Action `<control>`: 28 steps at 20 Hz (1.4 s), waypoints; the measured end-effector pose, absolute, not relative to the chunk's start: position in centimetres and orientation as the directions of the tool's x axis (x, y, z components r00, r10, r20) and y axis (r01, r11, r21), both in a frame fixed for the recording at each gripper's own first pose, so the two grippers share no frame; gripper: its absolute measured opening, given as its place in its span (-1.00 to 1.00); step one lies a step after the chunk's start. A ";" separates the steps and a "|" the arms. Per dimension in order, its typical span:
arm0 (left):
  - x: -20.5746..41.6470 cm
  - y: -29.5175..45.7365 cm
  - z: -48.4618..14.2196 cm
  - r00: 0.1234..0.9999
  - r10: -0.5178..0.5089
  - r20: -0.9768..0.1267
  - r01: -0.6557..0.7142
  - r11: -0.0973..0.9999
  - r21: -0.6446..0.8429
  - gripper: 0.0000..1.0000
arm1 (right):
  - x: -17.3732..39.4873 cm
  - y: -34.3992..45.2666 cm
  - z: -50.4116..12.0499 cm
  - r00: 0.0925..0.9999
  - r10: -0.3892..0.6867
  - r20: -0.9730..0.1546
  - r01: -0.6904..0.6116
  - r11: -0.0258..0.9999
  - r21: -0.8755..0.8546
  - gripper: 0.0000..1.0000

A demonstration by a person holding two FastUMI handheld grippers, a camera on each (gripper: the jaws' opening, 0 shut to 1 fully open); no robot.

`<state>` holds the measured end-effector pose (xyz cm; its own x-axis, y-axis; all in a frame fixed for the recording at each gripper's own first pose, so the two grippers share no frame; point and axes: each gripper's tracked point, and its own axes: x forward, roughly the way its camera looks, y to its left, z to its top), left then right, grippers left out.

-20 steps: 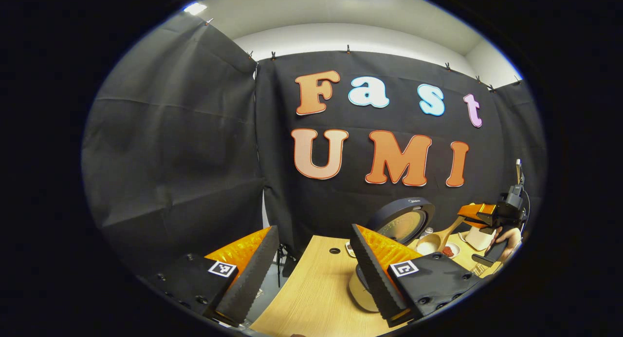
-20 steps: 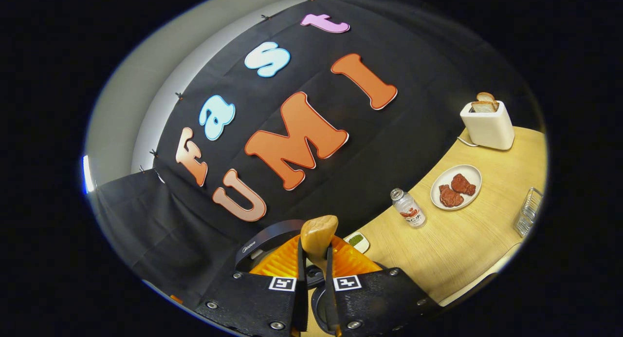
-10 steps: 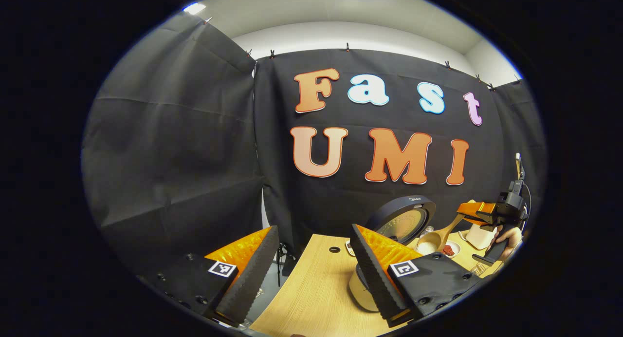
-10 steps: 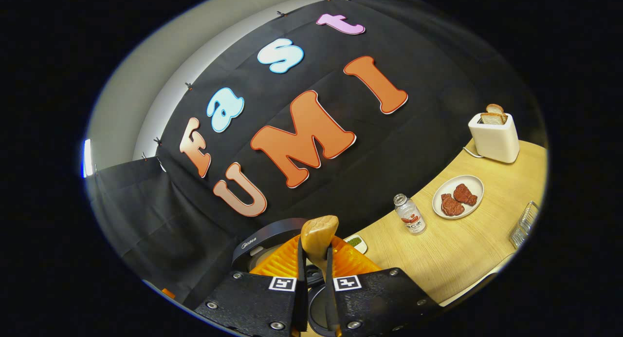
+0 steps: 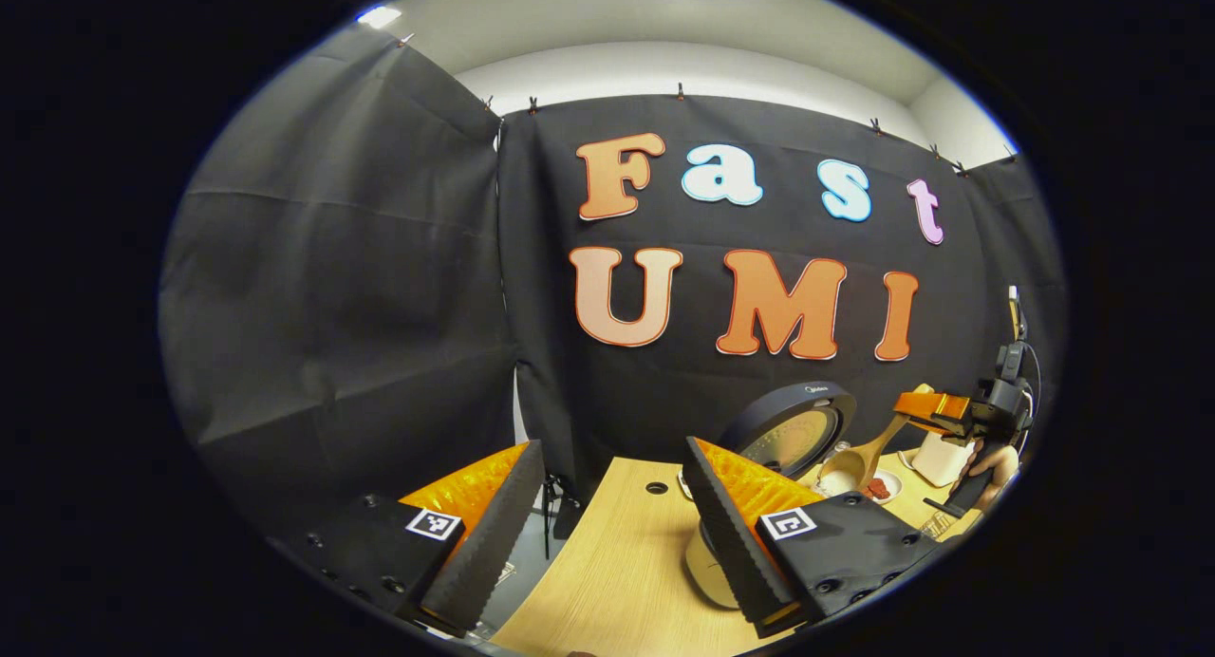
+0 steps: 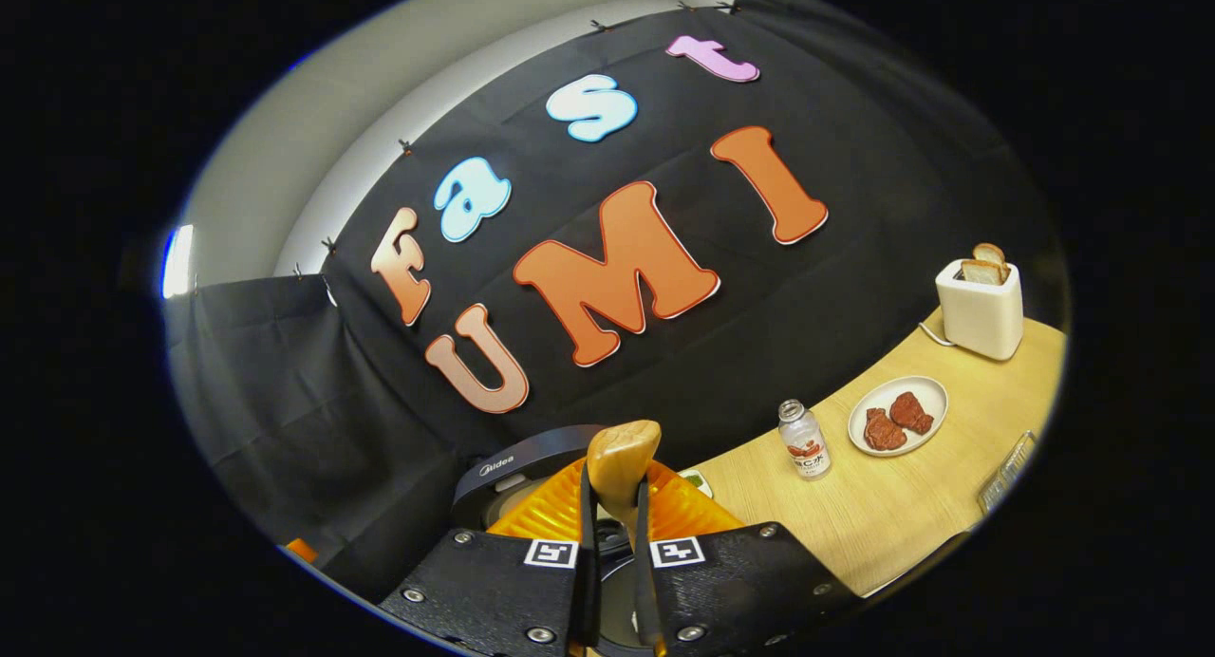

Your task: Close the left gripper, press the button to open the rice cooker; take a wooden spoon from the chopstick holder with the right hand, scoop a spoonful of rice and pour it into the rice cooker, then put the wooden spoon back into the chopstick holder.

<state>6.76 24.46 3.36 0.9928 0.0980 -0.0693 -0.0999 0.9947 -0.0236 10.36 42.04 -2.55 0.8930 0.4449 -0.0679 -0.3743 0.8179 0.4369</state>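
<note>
Left gripper view: left tongs point(image 5: 607, 524) in the foreground, released, the two black-padded orange fingers well apart over the near edge of the pale wooden bench point(image 5: 617, 572). Behind the right-hand finger, the cream-bodied rice cooker point(image 5: 707, 576) with its round dark lid point(image 5: 795, 427) raised and tilted back toward the black cloth wall. Farther right, the right tongs point(image 5: 935, 408), orange and black, held by a hand point(image 5: 992, 462) and clenched on the handle of the light wooden spoon point(image 5: 859, 458); spoon slanting down, its bowl just beside the open lid, with white contents in the bowl. Beyond the spoon, a small white plate with red pieces point(image 5: 878, 488) and part of a white toaster point(image 5: 940, 458). Right gripper view: right tongs point(image 6: 612, 543) at the bottom, fingers pressed against both sides of the wooden spoon point(image 6: 622, 462), whose rounded end stands up between them. Dark lid of the rice cooker point(image 6: 522, 467) just behind the orange fingers. On the bench point(image 6: 883, 515) to the right: a small clear bottle with a red and white label point(image 6: 804, 439), upright; an oval white plate carrying two dark red pieces point(image 6: 897, 415); a white toaster with two bread slices in its slots point(image 6: 982, 296) near the wall; a wire rack point(image 6: 1006, 458) at the far edge. Small white dish with green contents point(image 6: 698, 481) partly hidden behind the tongs.
</note>
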 end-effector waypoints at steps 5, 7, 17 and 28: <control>6.7 24.7 3.2 0.993 0.099 -0.071 -0.101 0.994 -0.027 0.93 | 9.9 42.8 -2.0 0.887 0.458 -0.051 -0.408 0.832 0.375 -0.72; 6.7 24.9 3.2 0.992 0.102 -0.072 -0.104 0.994 -0.027 0.93 | 9.7 43.1 -2.0 0.886 0.462 -0.049 -0.418 0.838 0.352 -0.72; 6.4 25.1 2.9 0.991 0.106 -0.077 -0.108 0.994 -0.023 0.97 | 8.7 44.6 -2.2 0.863 0.504 -0.039 -0.487 0.849 0.208 -0.72; 6.1 25.4 2.3 0.989 0.113 -0.090 -0.116 0.993 -0.024 0.93 | 8.0 46.3 -4.4 0.844 0.531 -0.072 -0.533 0.846 0.002 -0.73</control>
